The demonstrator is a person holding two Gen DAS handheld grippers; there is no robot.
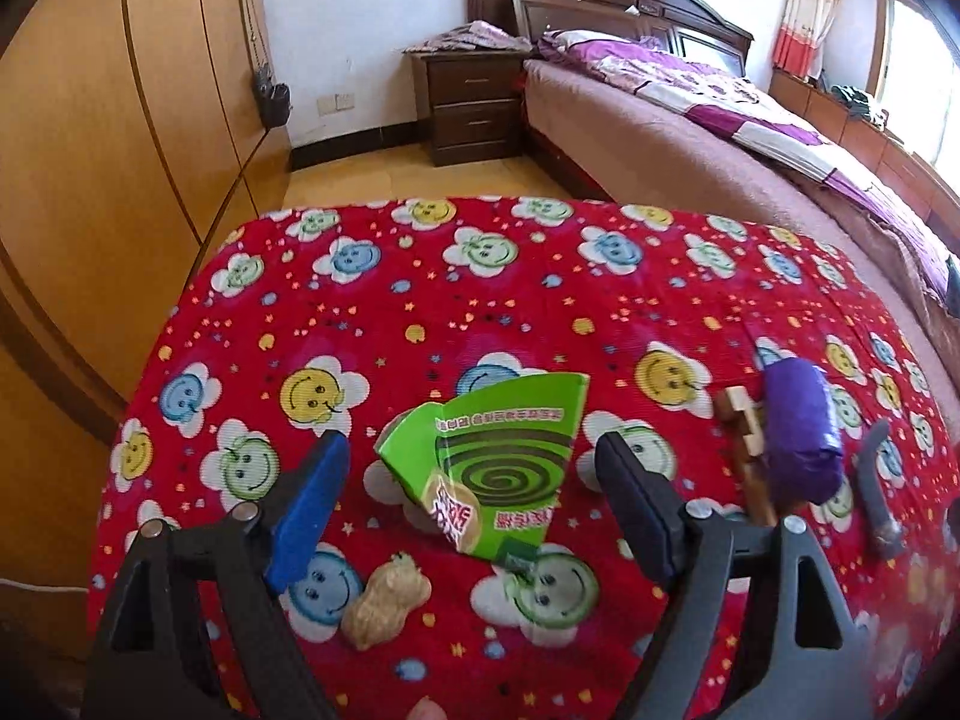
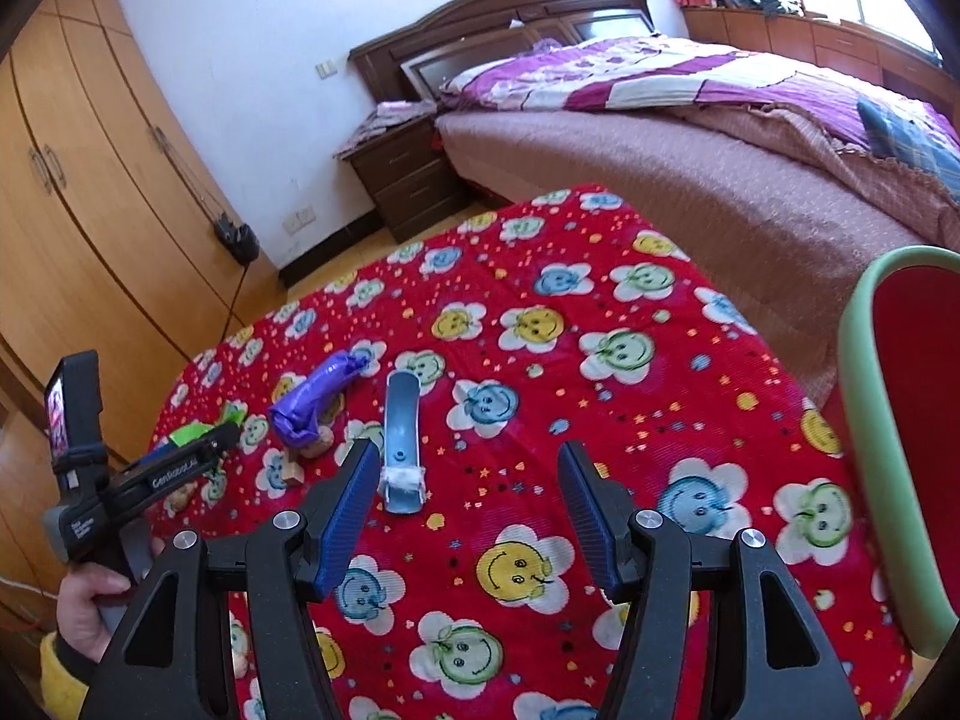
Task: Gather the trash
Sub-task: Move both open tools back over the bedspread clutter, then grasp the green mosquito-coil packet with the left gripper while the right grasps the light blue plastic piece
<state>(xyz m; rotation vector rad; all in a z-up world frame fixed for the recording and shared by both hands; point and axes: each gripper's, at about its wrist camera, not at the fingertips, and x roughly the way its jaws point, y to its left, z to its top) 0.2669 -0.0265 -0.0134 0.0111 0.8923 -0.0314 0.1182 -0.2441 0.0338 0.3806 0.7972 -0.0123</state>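
Left gripper (image 1: 474,450): black frame, blue-padded fingers spread wide, nothing pinched; it hangs over the near part of the table, fingers to either side of a torn green cardboard packet printed with a dark spiral (image 1: 495,468).

Green packet: lies flat on the red tablecloth with smiley-flower print (image 1: 420,276), apart from both fingers.

Tan peanut shell (image 1: 387,606): near-left of the packet, by the left finger's base.

Purple crumpled plastic wrapper (image 1: 801,429): right of the packet, resting against small wooden block pieces (image 1: 741,426).

Grey curved plastic strip with a white-taped end (image 2: 401,444): right of the wrapper, just beyond the right gripper's left finger.

Right gripper (image 2: 465,474): fingers parted wide, holding nothing, above bare cloth.

Pale green rim of a red-lined container (image 2: 882,450): far right edge.

Beyond the table: wooden bed with purple quilt (image 2: 690,78), dark nightstand (image 1: 474,102), tan wardrobe (image 1: 108,138).
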